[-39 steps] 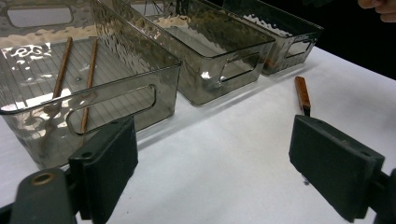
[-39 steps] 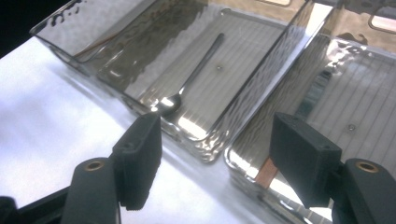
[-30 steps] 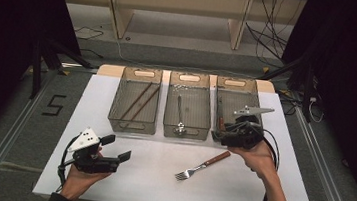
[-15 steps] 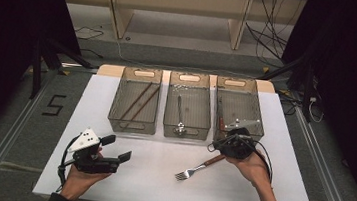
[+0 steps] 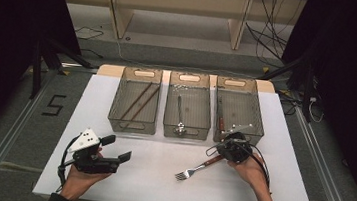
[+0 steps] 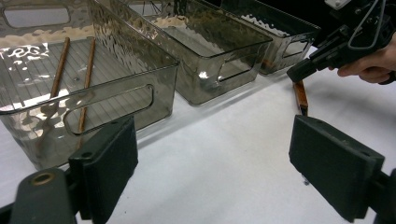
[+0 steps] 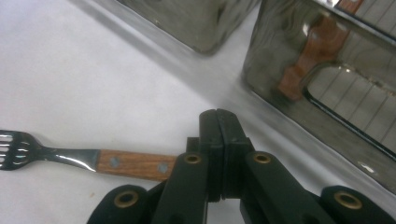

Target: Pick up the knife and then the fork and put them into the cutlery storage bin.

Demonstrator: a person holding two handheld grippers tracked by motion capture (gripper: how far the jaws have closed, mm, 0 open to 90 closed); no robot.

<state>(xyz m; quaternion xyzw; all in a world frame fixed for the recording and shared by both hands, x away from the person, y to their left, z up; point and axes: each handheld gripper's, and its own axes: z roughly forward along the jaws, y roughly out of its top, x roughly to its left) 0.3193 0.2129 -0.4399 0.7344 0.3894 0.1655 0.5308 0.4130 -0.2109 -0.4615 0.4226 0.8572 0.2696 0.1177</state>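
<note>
Since a second ago we have brought the right gripper [image 5: 231,149] down from over the right-hand bin [image 5: 260,120] to the counter [image 5: 277,191] in front of it, so that it now sits at the wooden handle end of the fork [image 5: 198,168]; the left gripper [image 5: 110,156] has stayed where it was near the front left corner. In the right gripper view our fingers [image 7: 219,140] are pressed together just above the handle, apparently not gripping it, though whether the tips touch the wood we cannot tell. The left gripper's fingers [image 6: 107,163] stand wide apart with nothing between them. The fork lies flat on the counter toward its front edge, right of centre, tines pointing to the front left and handle running back toward the right-hand bin. We judge it to be stiff and fairly light, the steel neck and tines slick and thin, the riveted wood thicker and less slippery. The handle is where we would take hold, across its width near the rivets; lying flat, it will need the fingers opened and lowered to either side.
</note>
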